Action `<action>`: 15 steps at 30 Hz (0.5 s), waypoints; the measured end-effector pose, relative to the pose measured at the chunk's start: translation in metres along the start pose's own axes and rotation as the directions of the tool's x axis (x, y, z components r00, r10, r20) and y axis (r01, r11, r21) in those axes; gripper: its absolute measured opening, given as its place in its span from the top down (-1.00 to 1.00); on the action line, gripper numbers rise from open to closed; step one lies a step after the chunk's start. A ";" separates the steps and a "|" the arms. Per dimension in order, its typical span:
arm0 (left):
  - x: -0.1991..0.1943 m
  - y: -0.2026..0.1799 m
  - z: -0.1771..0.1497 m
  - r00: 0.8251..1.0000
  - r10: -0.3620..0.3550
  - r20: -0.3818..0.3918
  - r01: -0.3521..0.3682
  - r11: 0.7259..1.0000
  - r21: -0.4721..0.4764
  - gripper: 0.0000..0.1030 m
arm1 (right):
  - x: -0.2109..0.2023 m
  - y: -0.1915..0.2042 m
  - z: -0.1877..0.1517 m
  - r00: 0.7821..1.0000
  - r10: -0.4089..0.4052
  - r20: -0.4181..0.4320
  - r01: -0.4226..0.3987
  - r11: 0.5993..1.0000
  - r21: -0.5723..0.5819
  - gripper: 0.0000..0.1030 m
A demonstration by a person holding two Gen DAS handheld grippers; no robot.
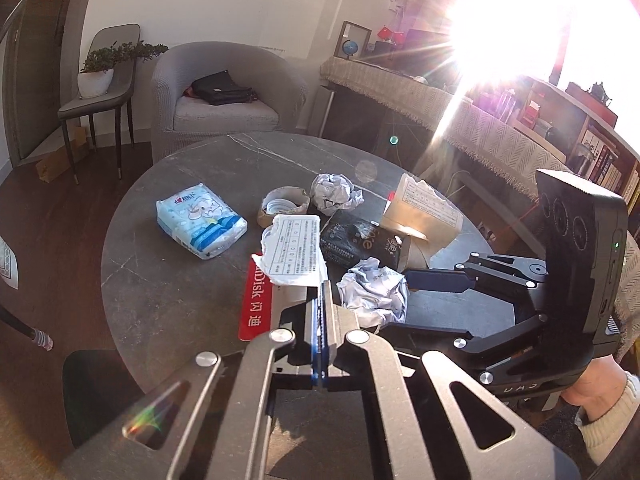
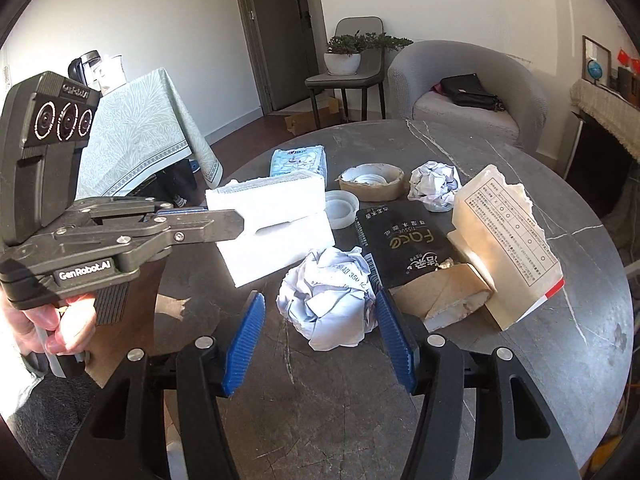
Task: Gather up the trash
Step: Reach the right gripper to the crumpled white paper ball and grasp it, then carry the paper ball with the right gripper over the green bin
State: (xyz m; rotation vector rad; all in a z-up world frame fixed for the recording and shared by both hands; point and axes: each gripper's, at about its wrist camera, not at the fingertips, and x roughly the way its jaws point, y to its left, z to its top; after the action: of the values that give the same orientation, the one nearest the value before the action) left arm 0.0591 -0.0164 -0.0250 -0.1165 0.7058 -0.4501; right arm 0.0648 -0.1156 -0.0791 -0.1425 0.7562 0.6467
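My left gripper (image 1: 322,300) is shut on a torn white and red SanDisk box (image 1: 294,256) and holds it above the round dark table (image 1: 172,288); the box also shows in the right wrist view (image 2: 276,224). My right gripper (image 2: 320,320) is open, its blue pads on either side of a crumpled white paper ball (image 2: 326,300), not touching it. That ball also shows in the left wrist view (image 1: 374,292). A black tissue packet (image 2: 404,246), a torn cream box (image 2: 508,240), a second paper ball (image 2: 434,184) and a tape roll (image 2: 372,182) lie behind.
A blue and white tissue pack (image 1: 200,222) lies at the table's left. A clear lid (image 2: 341,206) sits by the tape roll. A grey armchair (image 1: 224,96) with a black bag, a chair with a potted plant (image 1: 100,72) and a cloth-covered sideboard (image 1: 440,108) stand beyond.
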 end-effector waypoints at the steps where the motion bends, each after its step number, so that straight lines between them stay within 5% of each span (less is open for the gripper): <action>1: -0.004 0.000 0.001 1.000 -0.005 0.007 0.005 1.000 0.000 0.98 | 0.003 0.002 0.001 1.000 -0.020 -0.008 0.020 1.000 -0.008 -0.13; 3: -0.011 0.000 0.001 1.000 -0.009 0.017 0.009 1.000 -0.003 0.98 | 0.004 0.004 0.004 0.999 -0.036 -0.013 0.035 0.999 -0.020 0.06; 15: -0.058 0.031 -0.002 0.995 0.029 0.093 -0.026 0.999 -0.036 0.98 | -0.020 0.041 0.031 0.998 0.010 0.064 -0.008 0.999 -0.038 0.08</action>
State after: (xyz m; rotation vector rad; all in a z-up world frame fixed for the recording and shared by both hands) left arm 0.0305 0.0370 0.0004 -0.1595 0.6232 -0.4032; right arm 0.0482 -0.0822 -0.0382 -0.1527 0.6834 0.6716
